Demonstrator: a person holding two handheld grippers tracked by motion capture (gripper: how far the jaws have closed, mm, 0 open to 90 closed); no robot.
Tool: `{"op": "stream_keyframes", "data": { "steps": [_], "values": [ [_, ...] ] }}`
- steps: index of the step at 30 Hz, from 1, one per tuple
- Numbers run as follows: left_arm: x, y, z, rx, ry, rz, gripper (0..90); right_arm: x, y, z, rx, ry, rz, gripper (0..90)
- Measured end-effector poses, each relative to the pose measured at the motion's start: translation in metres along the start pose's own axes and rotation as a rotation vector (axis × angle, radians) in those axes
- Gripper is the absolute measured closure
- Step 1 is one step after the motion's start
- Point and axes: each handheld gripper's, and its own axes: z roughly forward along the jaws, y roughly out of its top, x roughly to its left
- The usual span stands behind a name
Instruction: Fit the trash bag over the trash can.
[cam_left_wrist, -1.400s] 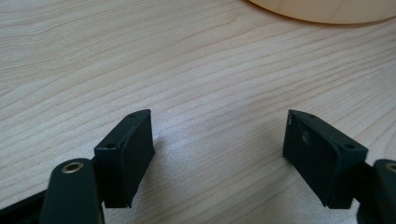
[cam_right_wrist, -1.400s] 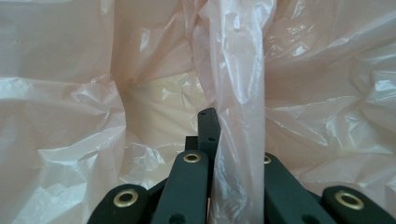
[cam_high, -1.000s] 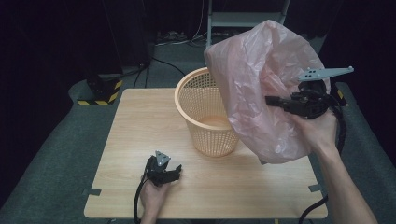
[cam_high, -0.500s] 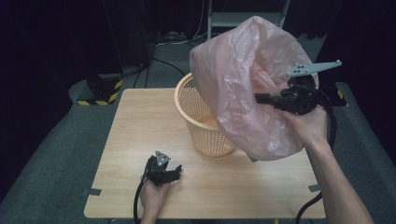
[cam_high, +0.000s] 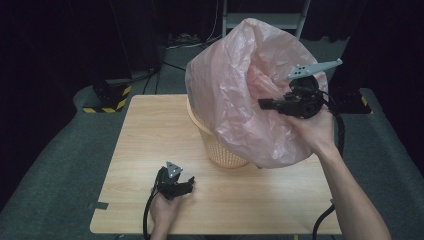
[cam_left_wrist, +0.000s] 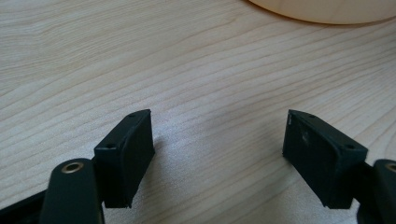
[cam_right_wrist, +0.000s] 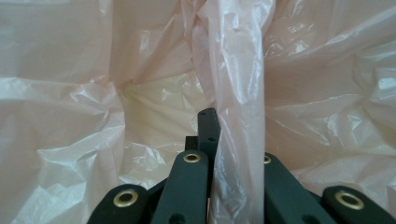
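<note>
- Pink plastic bag (cam_high: 240, 95) is hanging upper centre of frame, draping over the orange basket (cam_high: 220, 150).
- My right gripper (cam_high: 265, 104) is pinching a fold of it.
- My left gripper (cam_high: 186, 189) is resting spread wide on the table (cam_high: 150, 135), lower left.

a light wooden table (cam_high: 150, 130) stands on grey carpet (cam_high: 45, 175), dark curtains (cam_high: 60, 40) behind.

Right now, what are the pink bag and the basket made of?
The bag looks like thin, see-through plastic film: it is glossy and full of crinkles. The basket seems to be stiff orange plastic, with a wall of small holes like a mesh.
</note>
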Motion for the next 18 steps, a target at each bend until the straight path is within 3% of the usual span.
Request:
{"op": "stream_keyframes", "data": {
  "steps": [18],
  "values": [
    [0.000, 0.000, 0.000, -0.001, 0.000, -0.002, 24.9, 0.003, 0.007, 0.023, 0.055, -0.011, -0.009, 89.4]
  ]
}}
